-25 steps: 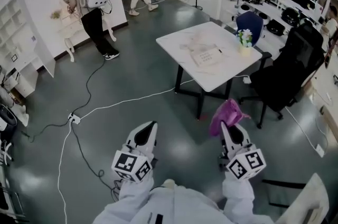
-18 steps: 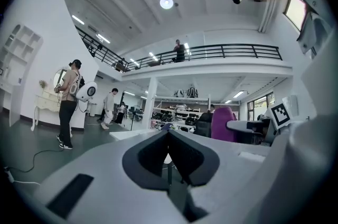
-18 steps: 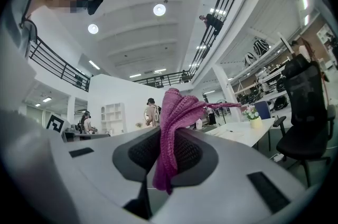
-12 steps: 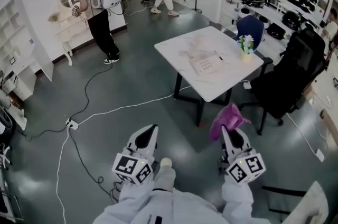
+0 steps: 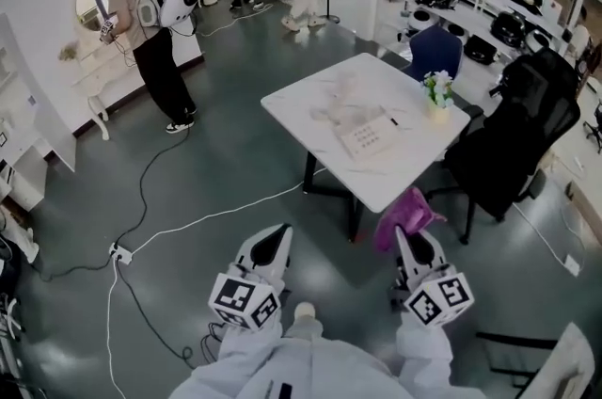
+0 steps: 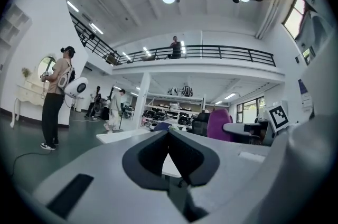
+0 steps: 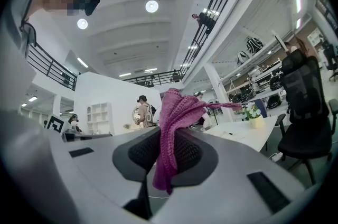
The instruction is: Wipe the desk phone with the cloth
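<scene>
Right gripper (image 5: 414, 245) sits at the lower right of my head view, jaws clamped on the purple cloth (image 5: 404, 216), which bunches up above the tips and hangs a little below them. Left gripper (image 5: 273, 245), at lower centre, has its jaws closed tip to tip with nothing between them. I see the desk phone (image 5: 369, 135) lying on the white table (image 5: 310, 96) mid-frame, well apart from both grippers, near a small flower pot (image 5: 436, 92).
</scene>
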### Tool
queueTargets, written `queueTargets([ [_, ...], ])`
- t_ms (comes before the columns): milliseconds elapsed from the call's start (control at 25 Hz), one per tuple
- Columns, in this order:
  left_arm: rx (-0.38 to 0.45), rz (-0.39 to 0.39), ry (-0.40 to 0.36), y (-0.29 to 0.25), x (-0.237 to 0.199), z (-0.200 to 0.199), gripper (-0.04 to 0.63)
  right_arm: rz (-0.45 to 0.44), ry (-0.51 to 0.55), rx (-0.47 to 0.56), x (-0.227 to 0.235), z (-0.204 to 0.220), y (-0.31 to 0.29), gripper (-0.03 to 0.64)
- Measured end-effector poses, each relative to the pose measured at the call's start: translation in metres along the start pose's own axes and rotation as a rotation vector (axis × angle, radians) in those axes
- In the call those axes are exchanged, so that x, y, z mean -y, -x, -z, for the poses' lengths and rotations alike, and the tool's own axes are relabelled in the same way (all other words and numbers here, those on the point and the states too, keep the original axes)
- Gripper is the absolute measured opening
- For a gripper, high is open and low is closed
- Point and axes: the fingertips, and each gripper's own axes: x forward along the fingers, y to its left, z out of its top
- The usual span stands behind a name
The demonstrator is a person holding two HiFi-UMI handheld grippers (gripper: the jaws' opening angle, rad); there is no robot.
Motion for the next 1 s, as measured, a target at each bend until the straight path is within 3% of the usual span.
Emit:
queueTargets([
  [240,-0.005,0.039,-0.011,-0.051,-0.057,-0.006,-0.003,0.054,0.008,0.010,0.017,0.004,-0.061,0.044],
  [560,-0.021,0.062,0.015,-0.079,-0.111,-0.003,-0.003,0.113,-0.012,-0.004,0.026,0.020,-0.112,0.044],
  [1000,-0.054,-0.004,0.072,-0.100,-0.165,0.019,-0.003,0.133,-0.021,-0.040,0.048,0.040,-0.165,0.044],
])
